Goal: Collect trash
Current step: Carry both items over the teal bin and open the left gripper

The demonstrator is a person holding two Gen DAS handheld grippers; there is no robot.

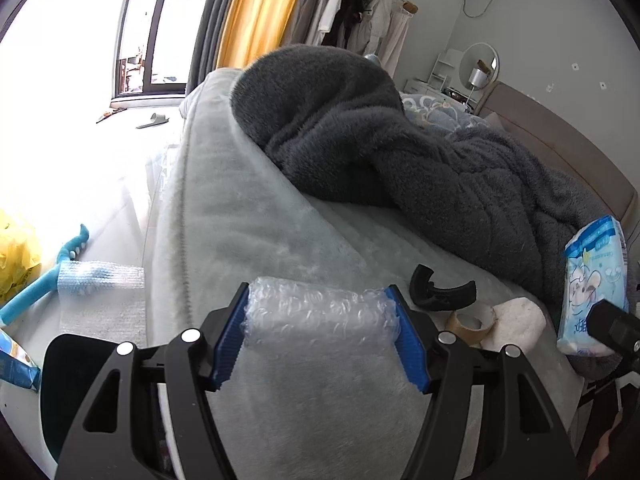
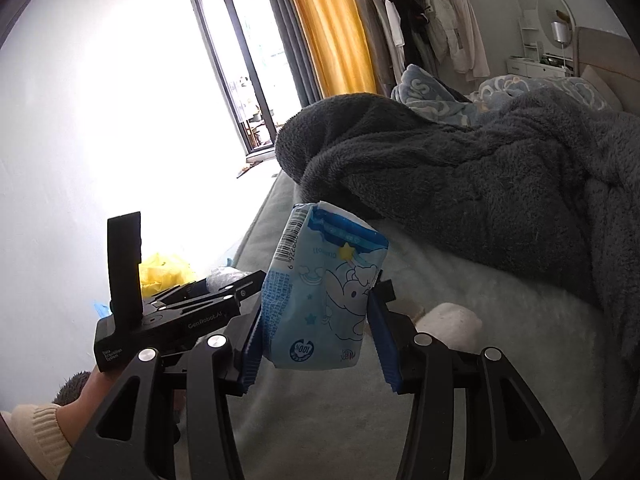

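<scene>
Both grippers are loaded. At the lower centre of the left wrist view, the left gripper (image 1: 322, 316) has its jaws clenched on a wad of bubble wrap (image 1: 320, 314) held above the bed (image 1: 248, 216). In the right wrist view, the right gripper (image 2: 316, 320) grasps a blue tissue pack (image 2: 324, 292) upright at mid-frame. Neither piece is binned yet; the yellow bag (image 1: 16, 256) at the left edge looks like the likely destination. Still on the bed at lower right lie a black curved piece (image 1: 442, 290), a tape roll (image 1: 468, 324) and a toilet paper roll (image 1: 520, 322). On the floor at left, a bubble wrap sheet (image 1: 100, 284) and a teal brush (image 1: 44, 276) remain.
</scene>
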